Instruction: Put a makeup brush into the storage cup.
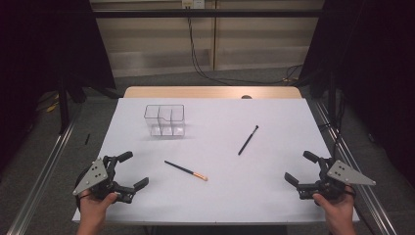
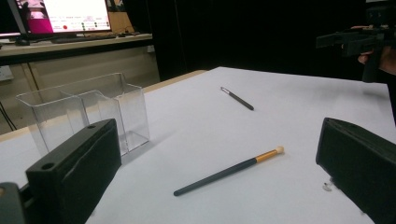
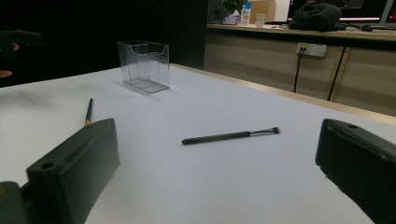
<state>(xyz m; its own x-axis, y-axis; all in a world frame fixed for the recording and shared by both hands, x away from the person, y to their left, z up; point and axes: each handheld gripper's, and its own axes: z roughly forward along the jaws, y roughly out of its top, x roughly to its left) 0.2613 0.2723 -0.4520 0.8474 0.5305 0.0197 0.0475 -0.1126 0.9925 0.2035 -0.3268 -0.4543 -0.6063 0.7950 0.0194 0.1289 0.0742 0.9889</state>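
Table [image 1: 274, 196] with a white top, seen from above. Lay near the front middle: a thin brush with an orange band and pale tip [image 1: 186, 170], flat on the white top, tip toward the right. Lay farther back and to the right: a second brush, all black [image 1: 248, 140], flat too, well apart from the first. Stood at the back left: a clear box with compartments [image 1: 165, 120], upright, with nothing in it.

Left gripper [image 1: 128, 172] held in a hand [image 1: 95, 208] at the front left corner, jaws spread wide, nothing between them. Pointed toward the middle of the table. Seen between its own two jaws in the left gripper view: the orange-banded brush [image 2: 229, 171], not touched, with the clear box [image 2: 81, 114] just beyond the left jaw.

Right gripper [image 1: 299, 168] held in the other hand [image 1: 336, 210] at the front right corner, jaws also spread wide, gripping nothing. Seen between its jaws in the right gripper view: the black brush [image 3: 231, 136], lying apart from both jaws, and the clear box [image 3: 144, 65] far off.
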